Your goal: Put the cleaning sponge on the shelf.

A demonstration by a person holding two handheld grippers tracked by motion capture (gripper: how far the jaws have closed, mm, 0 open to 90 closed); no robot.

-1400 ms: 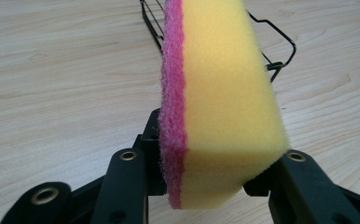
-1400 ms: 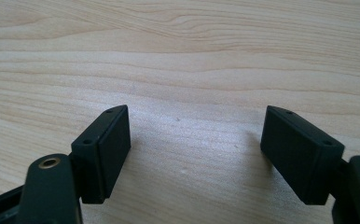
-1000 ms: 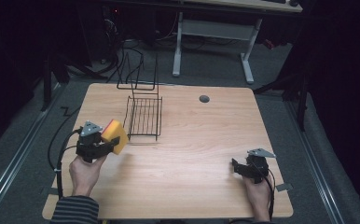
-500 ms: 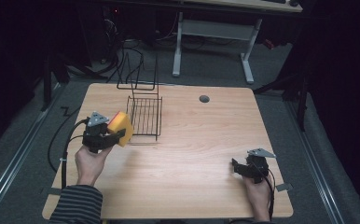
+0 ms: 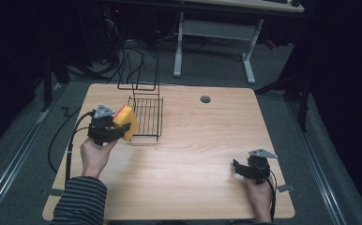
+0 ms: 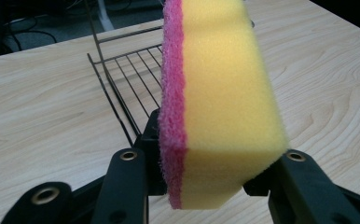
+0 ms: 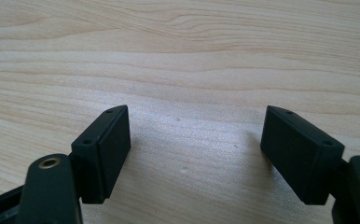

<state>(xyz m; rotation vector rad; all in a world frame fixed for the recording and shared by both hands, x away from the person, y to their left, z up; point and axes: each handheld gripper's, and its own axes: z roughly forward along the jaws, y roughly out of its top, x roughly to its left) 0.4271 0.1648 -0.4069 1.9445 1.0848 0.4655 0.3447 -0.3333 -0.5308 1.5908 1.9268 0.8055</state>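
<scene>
Left tool (image 5: 117, 130) is clenched on the sponge (image 6: 220, 93), a thick yellow block with a pink scrubbing face, standing on edge between its jaws, wire rack (image 5: 147, 117) just beyond. Right tool (image 7: 194, 154) gapes, released, over bare tabletop (image 7: 192, 60).

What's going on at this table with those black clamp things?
A person sits at a wooden table with a two-jaw gripper in each hand. The left gripper has its jaws clamped on a yellow sponge with a pink scrubbing side, holding it up right beside a black wire rack on the table. The right gripper rests low over bare wood near the person, its jaws open with nothing between them.
</scene>
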